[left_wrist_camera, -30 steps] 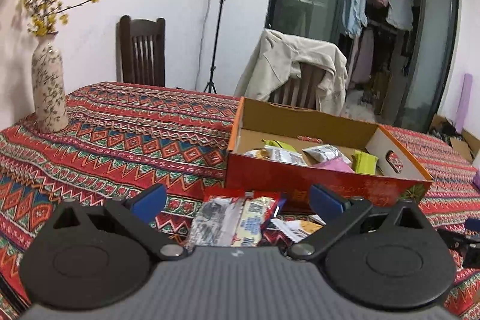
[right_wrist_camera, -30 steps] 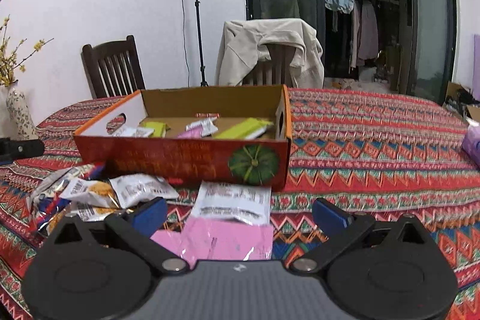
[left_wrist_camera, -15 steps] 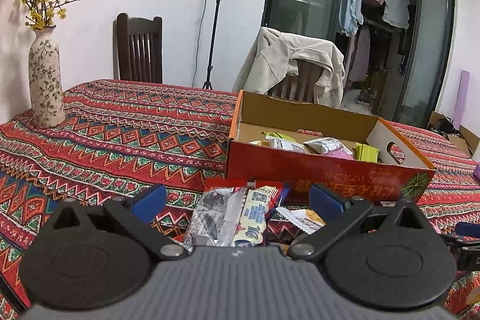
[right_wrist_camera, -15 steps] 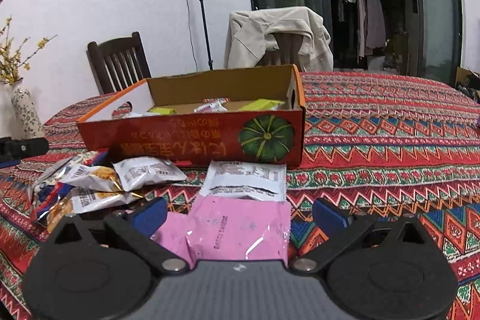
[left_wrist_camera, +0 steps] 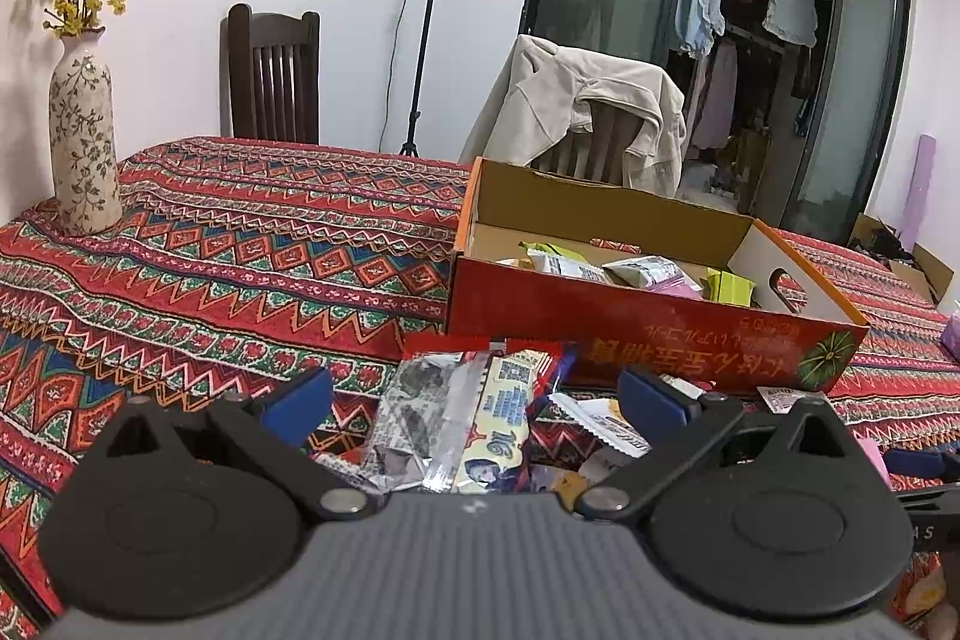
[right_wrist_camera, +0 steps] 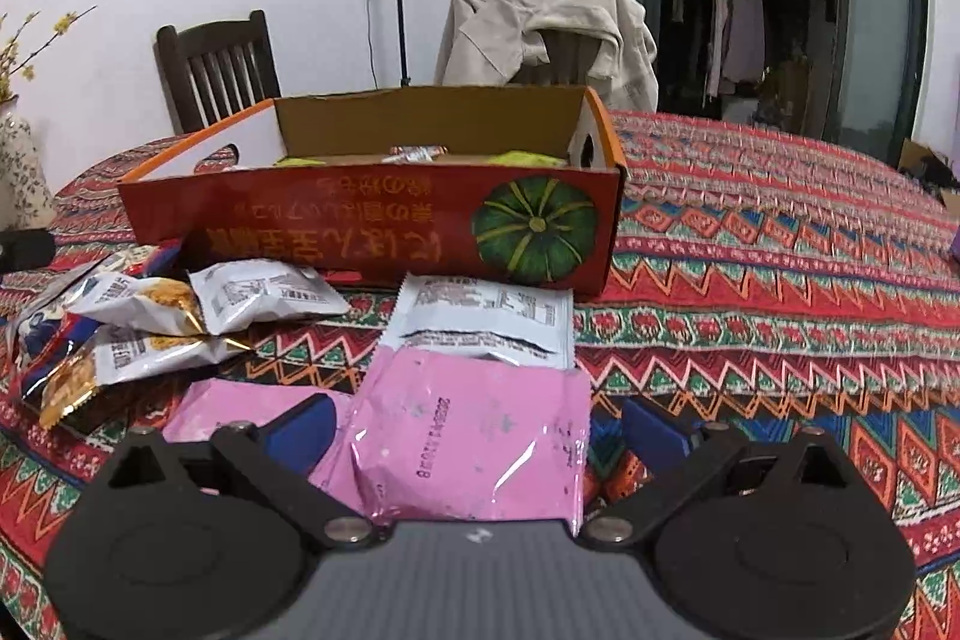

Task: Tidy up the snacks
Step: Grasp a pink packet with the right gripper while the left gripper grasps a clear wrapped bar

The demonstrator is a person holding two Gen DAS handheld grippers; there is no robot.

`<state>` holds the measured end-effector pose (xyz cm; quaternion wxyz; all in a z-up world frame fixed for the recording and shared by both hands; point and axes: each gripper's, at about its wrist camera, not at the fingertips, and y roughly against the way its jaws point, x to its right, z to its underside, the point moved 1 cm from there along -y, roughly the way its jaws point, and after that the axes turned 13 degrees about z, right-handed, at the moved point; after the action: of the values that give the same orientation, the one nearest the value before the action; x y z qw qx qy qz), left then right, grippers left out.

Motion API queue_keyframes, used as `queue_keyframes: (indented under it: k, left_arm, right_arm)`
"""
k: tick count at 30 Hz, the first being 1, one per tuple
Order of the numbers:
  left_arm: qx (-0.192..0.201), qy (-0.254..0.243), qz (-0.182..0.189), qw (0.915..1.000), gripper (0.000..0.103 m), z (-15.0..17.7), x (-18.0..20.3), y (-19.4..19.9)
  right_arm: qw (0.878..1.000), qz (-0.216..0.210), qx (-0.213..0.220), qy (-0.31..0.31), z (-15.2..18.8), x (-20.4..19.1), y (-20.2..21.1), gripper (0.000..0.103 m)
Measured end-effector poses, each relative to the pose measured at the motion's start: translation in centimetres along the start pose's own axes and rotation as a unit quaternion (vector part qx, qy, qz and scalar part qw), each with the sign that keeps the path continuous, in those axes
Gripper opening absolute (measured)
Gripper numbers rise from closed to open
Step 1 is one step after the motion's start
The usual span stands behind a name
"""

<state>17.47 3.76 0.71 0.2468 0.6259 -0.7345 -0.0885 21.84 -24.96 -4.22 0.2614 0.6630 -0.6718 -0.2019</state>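
While the right gripper (right_wrist_camera: 474, 427) closes, the pink packet (right_wrist_camera: 474, 436) lies flat between its jaws, not yet pinched

As the pads do not yet press on it, centre them on the packet's two side edges and pinch the flat body, not the crimped seam, so that it lifts level; keep the fingers clear of the white packet (right_wrist_camera: 483, 316) touching its far edge and the second pink packet (right_wrist_camera: 240, 403) beside it. The packet lies on the cloth (right_wrist_camera: 750, 292) in front of the box (right_wrist_camera: 372, 232), its long axis running from the gripper towards the box. The left gripper (left_wrist_camera: 474, 400) stands wide apart over a loose heap of packets (left_wrist_camera: 462, 424), gripping none
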Motion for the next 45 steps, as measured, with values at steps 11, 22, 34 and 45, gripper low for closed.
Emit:
queue_keyframes:
  k: [11,22,34,45]
  left_arm:
    - [-0.003,0.007,0.004,1.0000,0.103,0.1,-0.3,0.0]
    - [-0.002,0.013,-0.009,0.9999,0.103,0.1,-0.4,-0.2]
    - [-0.037,0.008,-0.039,0.9985,0.103,-1.4,-1.0,-0.2]
    - [-0.102,0.013,-0.024,0.9945,0.103,-1.1,-2.5,-2.9]
  right_arm:
    - [1.000,-0.017,0.004,-0.001,0.3,0.1,0.4,0.072]
    - [0.998,-0.003,0.059,-0.030,0.0,1.4,2.4,0.067]
    - [0.995,-0.007,0.085,-0.043,0.0,2.0,3.4,0.067]
    - [0.995,-0.009,0.089,-0.053,0.1,2.5,3.7,0.067]
